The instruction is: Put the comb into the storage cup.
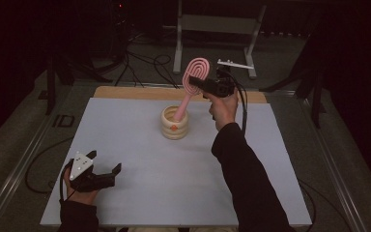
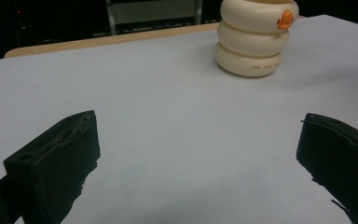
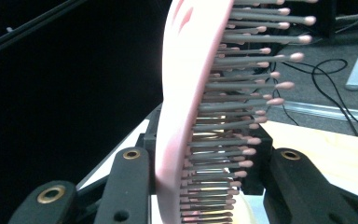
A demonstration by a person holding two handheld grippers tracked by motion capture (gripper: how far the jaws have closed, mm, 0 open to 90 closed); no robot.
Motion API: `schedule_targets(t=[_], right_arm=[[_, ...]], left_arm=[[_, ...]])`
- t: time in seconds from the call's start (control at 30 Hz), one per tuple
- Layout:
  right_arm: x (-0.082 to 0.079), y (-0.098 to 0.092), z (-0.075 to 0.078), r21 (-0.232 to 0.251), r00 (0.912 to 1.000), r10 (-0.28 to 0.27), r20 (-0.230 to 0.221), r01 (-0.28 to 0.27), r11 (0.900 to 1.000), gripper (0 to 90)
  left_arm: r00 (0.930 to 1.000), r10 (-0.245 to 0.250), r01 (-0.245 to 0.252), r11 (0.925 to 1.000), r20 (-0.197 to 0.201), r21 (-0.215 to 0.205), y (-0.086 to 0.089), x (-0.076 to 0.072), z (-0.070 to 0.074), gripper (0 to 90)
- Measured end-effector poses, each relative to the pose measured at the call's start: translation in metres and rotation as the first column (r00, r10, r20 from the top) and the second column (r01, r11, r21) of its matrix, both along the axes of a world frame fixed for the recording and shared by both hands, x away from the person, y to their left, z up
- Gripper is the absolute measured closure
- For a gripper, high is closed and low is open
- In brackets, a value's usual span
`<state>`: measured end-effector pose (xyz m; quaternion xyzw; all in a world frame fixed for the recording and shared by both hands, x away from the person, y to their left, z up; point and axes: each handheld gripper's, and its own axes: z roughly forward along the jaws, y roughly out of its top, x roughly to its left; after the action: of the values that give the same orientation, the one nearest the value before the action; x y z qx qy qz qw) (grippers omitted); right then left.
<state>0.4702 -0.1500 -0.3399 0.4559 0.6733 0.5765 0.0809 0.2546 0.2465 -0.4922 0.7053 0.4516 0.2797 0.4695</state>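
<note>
Pink hairbrush [image 1: 192,82] clamped at its head by right gripper [image 1: 204,85], handle apparently inside cream holder [image 1: 175,123] at tabletop's 12 o'clock.
Could tip holder if dragged sideways; left gripper [image 1: 107,168] agape, empty, at 7 o'clock.

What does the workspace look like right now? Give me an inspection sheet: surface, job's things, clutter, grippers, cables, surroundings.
Surface: pale sheet on a wooden table, edge showing at the back.
Job's things: pink brush tilted, handle end inside the cream cup, head up; cup upright near the sheet's middle back, orange mark on its side.
Clutter: nothing seen.
Grippers: right gripper shut on the brush head, at the bristles; left gripper open, holding nothing, low over the sheet's near left corner.
Cables: one trails from the right gripper along the sleeve; loose black cables on the floor behind the table.
Surroundings: dark room, grey frame legs behind, metal rails beside the table.
</note>
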Motion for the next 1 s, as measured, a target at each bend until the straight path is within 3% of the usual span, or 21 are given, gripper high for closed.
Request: schedule_targets(t=[0.37,1.0], right_arm=[[0.009,0.014,-0.015,-0.029,0.9998,-0.021,-0.002,0.021,0.999,63.9],[0.014,0.030,-0.040,-0.059,0.9994,-0.034,-0.009,0.033,0.998,63.9]], left_arm=[[1.0000,0.001,-0.001,0.9999,0.004,-0.013,0.001,-0.001,0.000,0.3],[0.9998,0.009,-0.009,1.0000,0.015,0.000,-0.001,-0.002,0.000,0.7]])
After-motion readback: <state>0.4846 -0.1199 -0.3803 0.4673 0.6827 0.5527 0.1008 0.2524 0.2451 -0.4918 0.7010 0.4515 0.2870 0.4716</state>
